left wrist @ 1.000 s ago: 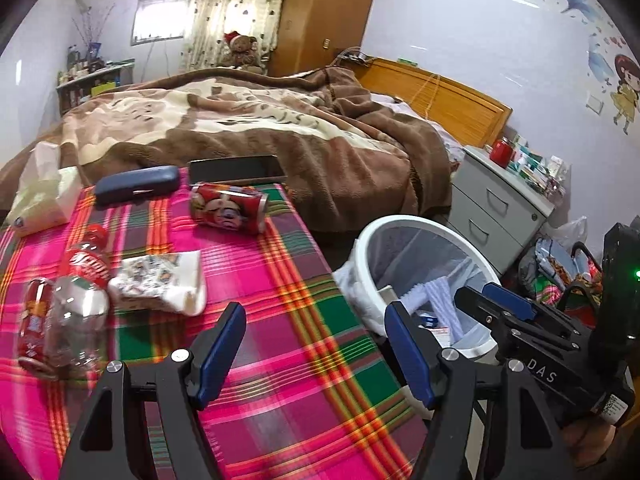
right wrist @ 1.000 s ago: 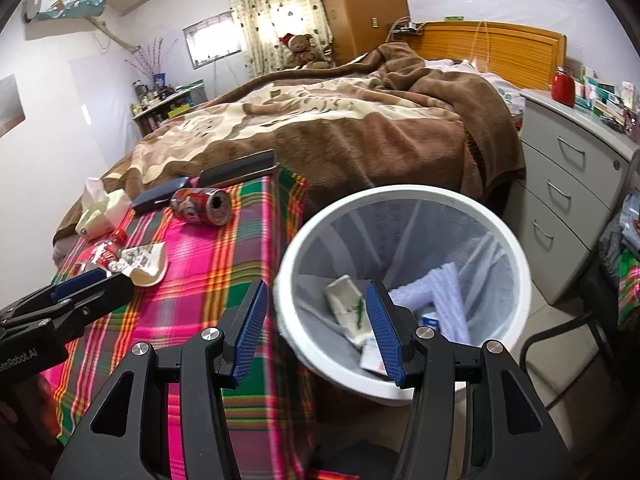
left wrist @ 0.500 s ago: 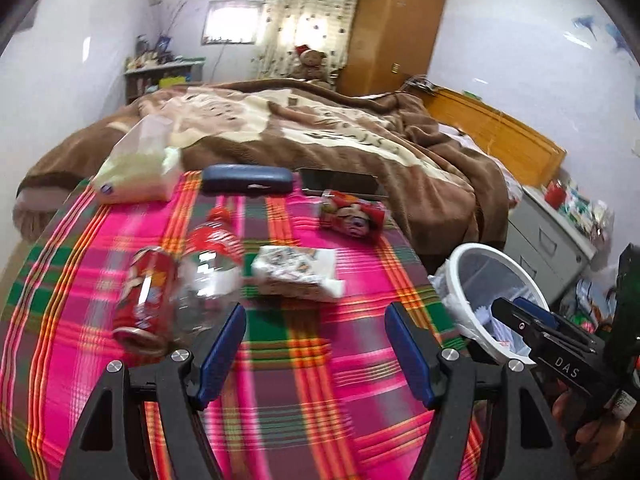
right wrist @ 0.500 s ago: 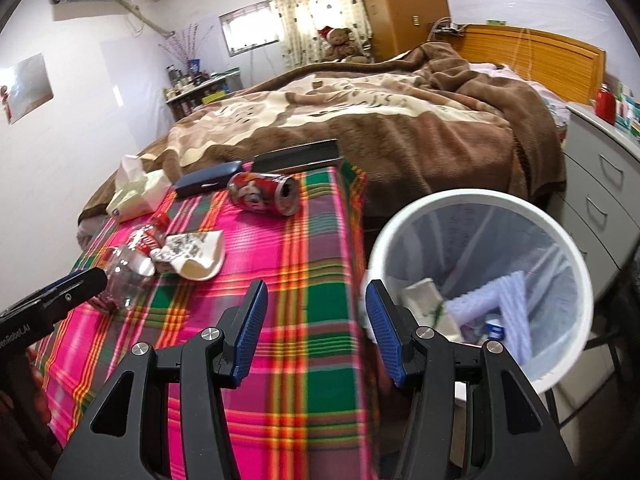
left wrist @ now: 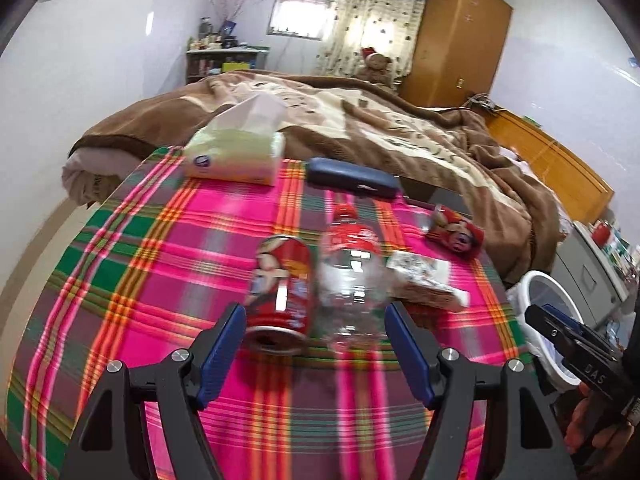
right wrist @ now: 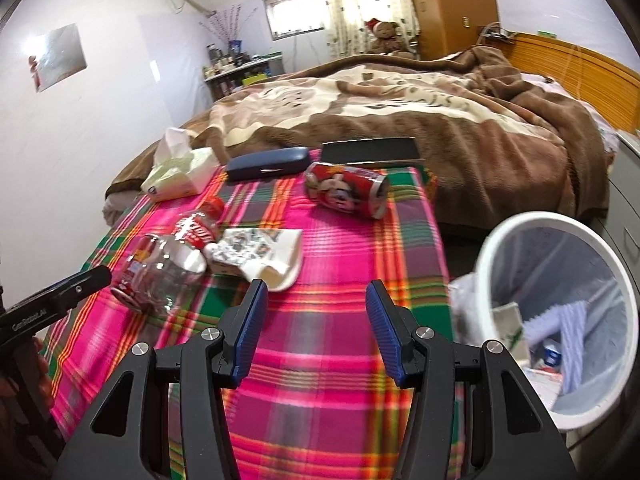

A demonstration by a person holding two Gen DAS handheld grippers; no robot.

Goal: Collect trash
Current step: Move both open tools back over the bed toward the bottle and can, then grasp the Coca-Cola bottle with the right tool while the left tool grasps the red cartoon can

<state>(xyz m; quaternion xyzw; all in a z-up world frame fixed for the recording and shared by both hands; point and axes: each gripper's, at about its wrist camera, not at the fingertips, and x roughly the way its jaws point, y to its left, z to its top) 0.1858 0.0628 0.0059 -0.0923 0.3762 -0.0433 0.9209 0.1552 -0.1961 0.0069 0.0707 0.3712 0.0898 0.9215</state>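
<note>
Both claws have swung away from the white bin (right wrist: 554, 320) and back over the plaid-covered surface (right wrist: 344, 264), which reads as a return for the next pieces of rubbish. The left claw (left wrist: 312, 354) now faces a red can (left wrist: 282, 288) and a clear bottle (left wrist: 352, 280) lying side by side and touching; a second ago it looked toward the bin. Its jaws stand wide and empty, the can's open end just ahead of them. The right claw (right wrist: 316, 324) is also wide and empty, with a crumpled paper wrapper (right wrist: 260, 254) just beyond its left finger and a second red can (right wrist: 346, 190) farther off. The bin sits beside the surface's right edge, already holding some paper. Four items remain on the cloth.
</note>
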